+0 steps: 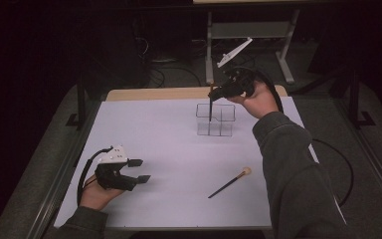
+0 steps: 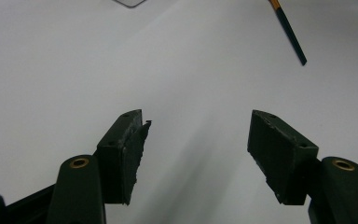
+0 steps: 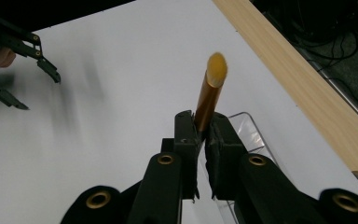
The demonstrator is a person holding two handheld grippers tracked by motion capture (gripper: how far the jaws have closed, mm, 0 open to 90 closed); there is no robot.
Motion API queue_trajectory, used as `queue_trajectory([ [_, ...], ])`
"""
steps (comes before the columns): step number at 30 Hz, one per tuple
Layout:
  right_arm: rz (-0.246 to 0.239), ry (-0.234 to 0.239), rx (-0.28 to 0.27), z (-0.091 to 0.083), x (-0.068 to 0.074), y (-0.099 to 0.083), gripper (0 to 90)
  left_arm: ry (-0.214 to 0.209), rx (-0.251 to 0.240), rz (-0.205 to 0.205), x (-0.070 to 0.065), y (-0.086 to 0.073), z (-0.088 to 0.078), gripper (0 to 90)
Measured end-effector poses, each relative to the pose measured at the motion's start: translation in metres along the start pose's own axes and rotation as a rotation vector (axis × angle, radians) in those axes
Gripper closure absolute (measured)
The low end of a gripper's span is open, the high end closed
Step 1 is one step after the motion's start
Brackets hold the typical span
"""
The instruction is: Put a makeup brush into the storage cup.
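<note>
My right gripper [image 3: 201, 135] holds a brush [image 3: 210, 93] tight in its jaws, right above the clear box [image 1: 215, 119] at the far side of the counter [image 1: 154, 129]. My left gripper [image 1: 138, 170] rests near me, jaws wide apart with nothing in them. Another brush [image 1: 230, 182] lies flat nearby.

2 makeup brushes: 1 in clear organizer [image 1: 216, 120], 1 on table [image 1: 154, 139]; 2 grippers.
</note>
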State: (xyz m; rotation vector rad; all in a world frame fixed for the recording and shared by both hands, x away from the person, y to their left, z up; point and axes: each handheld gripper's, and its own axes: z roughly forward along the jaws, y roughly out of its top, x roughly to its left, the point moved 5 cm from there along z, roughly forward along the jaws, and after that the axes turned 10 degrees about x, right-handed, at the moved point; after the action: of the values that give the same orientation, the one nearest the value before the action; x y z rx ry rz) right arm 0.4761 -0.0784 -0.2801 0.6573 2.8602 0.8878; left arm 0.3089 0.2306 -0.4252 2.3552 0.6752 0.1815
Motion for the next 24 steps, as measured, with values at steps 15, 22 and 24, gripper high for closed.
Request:
queue_trajectory([
  [15,0.012,-0.033,0.003,0.010,-0.014,0.020,82.6,-0.005,-0.015,-0.003,0.000,0.000,0.000,35.0],
  [22,0.038,-0.053,0.016,0.020,-0.022,0.020,82.6,-0.011,-0.025,-0.010,0.000,0.000,-0.002,34.8],
  [24,0.056,-0.054,0.018,0.021,-0.022,0.021,82.6,-0.013,-0.031,-0.013,0.000,0.000,-0.004,34.7],
])
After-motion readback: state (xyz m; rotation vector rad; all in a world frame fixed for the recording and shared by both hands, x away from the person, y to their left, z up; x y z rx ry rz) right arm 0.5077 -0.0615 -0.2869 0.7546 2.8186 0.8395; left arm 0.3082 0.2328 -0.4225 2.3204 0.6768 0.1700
